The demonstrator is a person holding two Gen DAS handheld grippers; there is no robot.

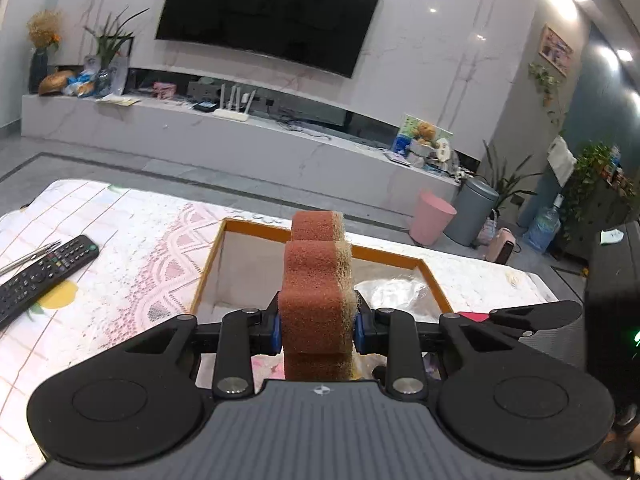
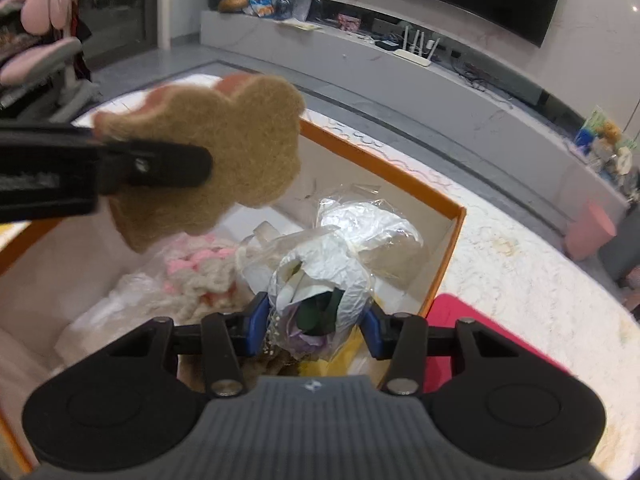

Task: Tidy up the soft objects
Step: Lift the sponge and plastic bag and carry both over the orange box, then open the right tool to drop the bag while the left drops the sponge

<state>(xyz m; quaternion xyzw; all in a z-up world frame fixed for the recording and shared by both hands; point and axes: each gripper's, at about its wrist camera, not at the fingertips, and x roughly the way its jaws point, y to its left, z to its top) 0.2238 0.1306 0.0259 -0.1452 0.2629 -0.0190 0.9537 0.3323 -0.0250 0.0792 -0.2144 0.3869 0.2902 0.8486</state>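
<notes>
Landmark: orange-rimmed box on the lace-patterned tablecloth.

Left gripper: clamped on a scalloped sponge, reddish-brown foam with a tan scouring layer on its right face. Blue pads pressed against both flat faces. Sponge held on edge, sticking out forward past the fingertips, above the near-left part of the box. From the right wrist view, same sponge seen tan face on, hanging over the box's left half, left gripper's black finger across it.

Right gripper: closed partway round a bouquet wrapped in crinkled clear and white film. Purple and dark green flower heads right between the blue pads, both pads against the wrapping. Bouquet lying inside the box, toward its right wall, wrapped end pointing away from the gripper.

Also inside the box: pink and cream knitted piece, left of the bouquet, below the sponge.

Outside the box: black remote control well to the left on the tablecloth; red flat item just beside the near right corner; pink bin on the floor beyond the table.
</notes>
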